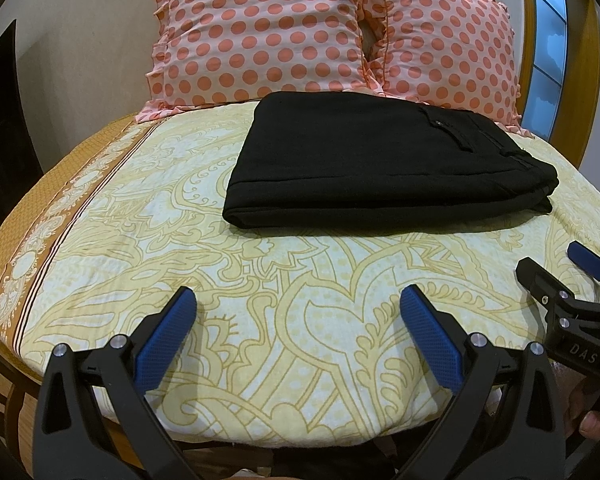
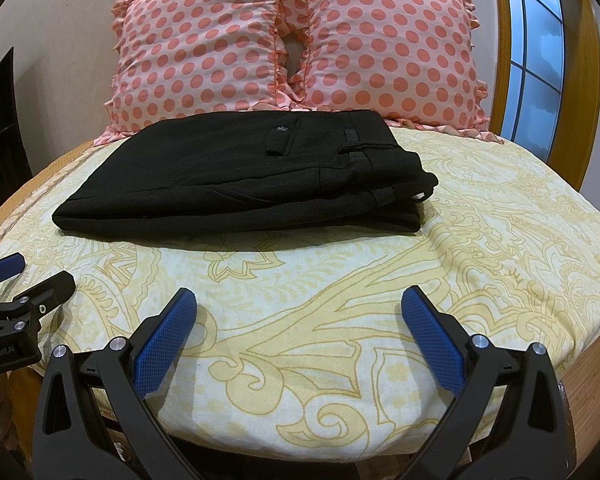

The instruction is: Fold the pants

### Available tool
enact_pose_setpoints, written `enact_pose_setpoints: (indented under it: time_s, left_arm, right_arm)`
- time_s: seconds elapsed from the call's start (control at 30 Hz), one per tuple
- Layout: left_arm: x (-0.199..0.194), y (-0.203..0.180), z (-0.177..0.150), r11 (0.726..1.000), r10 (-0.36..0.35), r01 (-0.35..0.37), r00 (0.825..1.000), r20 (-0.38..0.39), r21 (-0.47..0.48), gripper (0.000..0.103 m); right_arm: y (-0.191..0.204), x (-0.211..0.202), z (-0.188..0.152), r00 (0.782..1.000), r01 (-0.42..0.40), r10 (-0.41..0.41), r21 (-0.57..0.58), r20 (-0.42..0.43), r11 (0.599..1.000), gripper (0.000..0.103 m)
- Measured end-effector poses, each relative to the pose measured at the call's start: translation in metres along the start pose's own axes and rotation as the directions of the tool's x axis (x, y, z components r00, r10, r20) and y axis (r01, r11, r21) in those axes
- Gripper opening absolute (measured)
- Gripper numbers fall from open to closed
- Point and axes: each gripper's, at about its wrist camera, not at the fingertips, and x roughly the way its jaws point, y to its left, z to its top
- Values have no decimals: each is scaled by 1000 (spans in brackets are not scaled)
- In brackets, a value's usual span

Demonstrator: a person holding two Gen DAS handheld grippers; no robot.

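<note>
Left gripper (image 1: 298,302) and right gripper (image 2: 299,302) both gape wide, holding nothing, low in frame over the sheet (image 2: 480,240). The pants (image 2: 236,176), folded into 1 flat stack, lie mid-frame before 2 pillows (image 2: 204,48). Soft, limp, light cloth: pinch its layered edges.

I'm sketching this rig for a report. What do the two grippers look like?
Both match: the left gripper and right gripper have black angular plastic arms with silver rivets and fingers faced with blue textured pads. White lettering marks the bodies, "DAS" showing on the right one.
</note>
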Motion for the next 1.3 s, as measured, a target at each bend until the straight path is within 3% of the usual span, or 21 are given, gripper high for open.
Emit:
enact_pose_setpoints:
  time_s: [1.3]
  left_arm:
    - [3,0,0,1000,0,0,1000,-12,0,101]
  right_arm:
    - [1,-1,-1,1000,1,-1,0,2,1000,102]
